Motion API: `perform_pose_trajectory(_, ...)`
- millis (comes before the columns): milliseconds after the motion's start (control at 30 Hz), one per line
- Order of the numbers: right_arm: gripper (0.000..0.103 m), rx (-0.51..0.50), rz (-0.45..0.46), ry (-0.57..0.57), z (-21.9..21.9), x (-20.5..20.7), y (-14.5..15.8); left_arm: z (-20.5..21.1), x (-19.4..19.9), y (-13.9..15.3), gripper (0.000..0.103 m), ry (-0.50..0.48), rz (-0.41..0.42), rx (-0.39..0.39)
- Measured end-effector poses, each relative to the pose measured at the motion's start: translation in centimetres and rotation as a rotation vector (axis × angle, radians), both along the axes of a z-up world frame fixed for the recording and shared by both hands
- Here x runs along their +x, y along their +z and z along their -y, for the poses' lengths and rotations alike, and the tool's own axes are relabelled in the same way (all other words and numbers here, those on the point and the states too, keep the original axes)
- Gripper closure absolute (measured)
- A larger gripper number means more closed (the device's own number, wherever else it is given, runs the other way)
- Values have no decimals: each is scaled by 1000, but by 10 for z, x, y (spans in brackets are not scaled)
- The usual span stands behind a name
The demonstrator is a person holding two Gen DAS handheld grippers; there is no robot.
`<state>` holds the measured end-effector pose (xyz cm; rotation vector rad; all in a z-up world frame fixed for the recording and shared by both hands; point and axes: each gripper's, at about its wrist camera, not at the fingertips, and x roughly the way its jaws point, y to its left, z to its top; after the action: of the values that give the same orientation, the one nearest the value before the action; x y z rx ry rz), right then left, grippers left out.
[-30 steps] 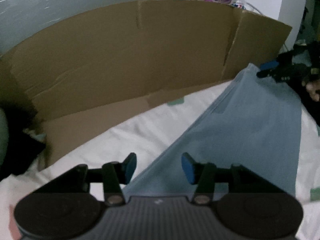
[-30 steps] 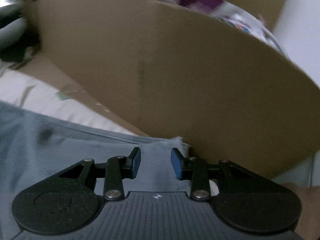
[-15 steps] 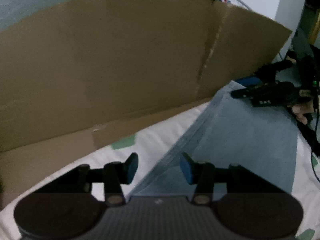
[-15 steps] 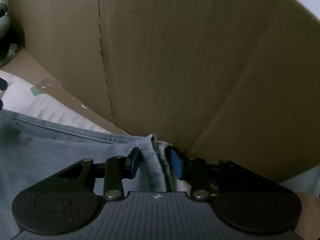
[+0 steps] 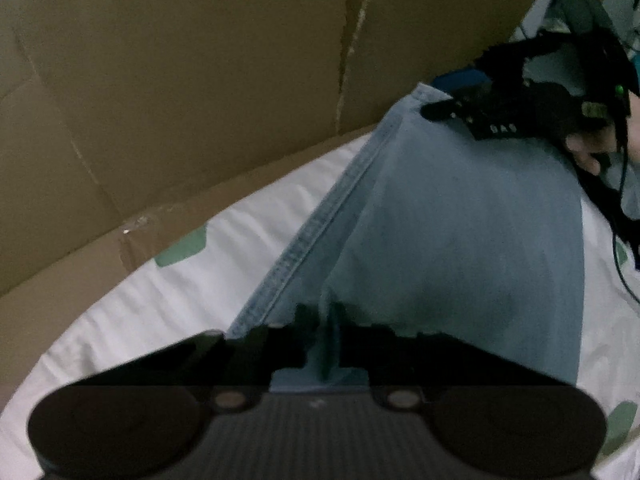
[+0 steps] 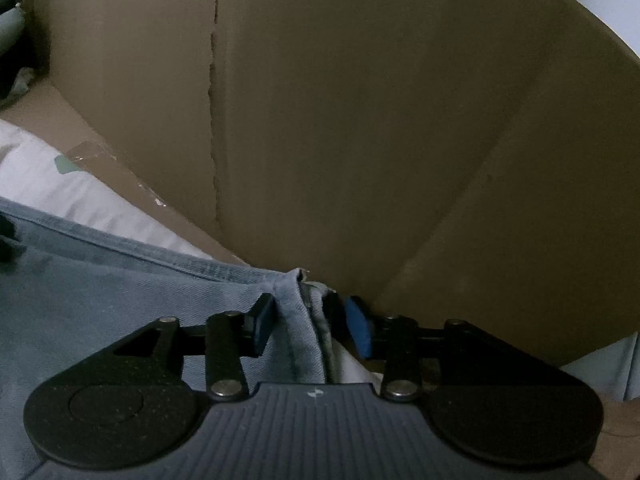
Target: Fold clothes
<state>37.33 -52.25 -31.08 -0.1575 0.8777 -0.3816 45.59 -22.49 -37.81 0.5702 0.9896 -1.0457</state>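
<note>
Pinching a fold of the jeans point(image 5: 460, 216) tight in our left gripper point(image 5: 326, 320), we see our right gripper point(image 6: 308, 326) opening, denim edge bunched between its fingers point(image 6: 262, 322).

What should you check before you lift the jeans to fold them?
1. Left tongs pinched shut on jeans: ok.
2. Right tongs gripping the jeans' corner: not ok, they are opening, cloth loose between.
3. Jeans lying flat on the white sheet: ok.
4. Room away from the cardboard wall: not ok, the right tongs sit right against it.
5. Rest of jeans untangled: cannot tell.
</note>
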Motion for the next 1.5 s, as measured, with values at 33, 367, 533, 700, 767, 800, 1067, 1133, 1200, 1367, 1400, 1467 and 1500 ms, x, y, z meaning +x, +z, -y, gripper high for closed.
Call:
perform_pose_trajectory(33,57,-2,-1,-3,0,1,0,0,-1,1,99,-4,10,1)
perform_pose_trajectory(367,85,65,-40,4,4,4,-2,0,1,19,100,36,116,-28)
perform_pose_trajectory(533,87,64,37,-10,6,-4,8,0,3,24,100,48,147,-48)
perform_pose_trajectory(700,88,31,96,-18,1,-5,17,1,6,20,100,73,155,-54)
perform_pose_trajectory(767,88,15,111,-19,-2,-6,19,0,8,17,100,82,137,-57)
perform_pose_trajectory(800,88,11,114,-23,-5,-7,20,-1,9,15,100,85,130,-59)
perform_pose_trajectory(1067,88,-38,113,-9,-8,-2,20,5,13,4,100,119,110,-62)
perform_pose_trajectory(1133,87,-31,103,-16,-4,4,17,6,14,2,96,143,104,-68)
perform_pose_trajectory(1200,87,-32,95,-36,-7,5,14,7,13,3,91,161,96,-71)
perform_pose_trajectory(1367,88,1,119,-60,-11,-1,12,1,5,14,85,171,100,-95)
perform_pose_trajectory(1400,88,-5,122,-45,-14,-3,15,-1,4,15,81,176,99,-100)
perform_pose_trajectory(1467,89,10,123,-27,-20,-7,21,-6,1,17,74,186,99,-109)
perform_pose_trajectory(1500,89,15,122,-21,-22,-9,24,-8,0,18,72,192,99,-113)
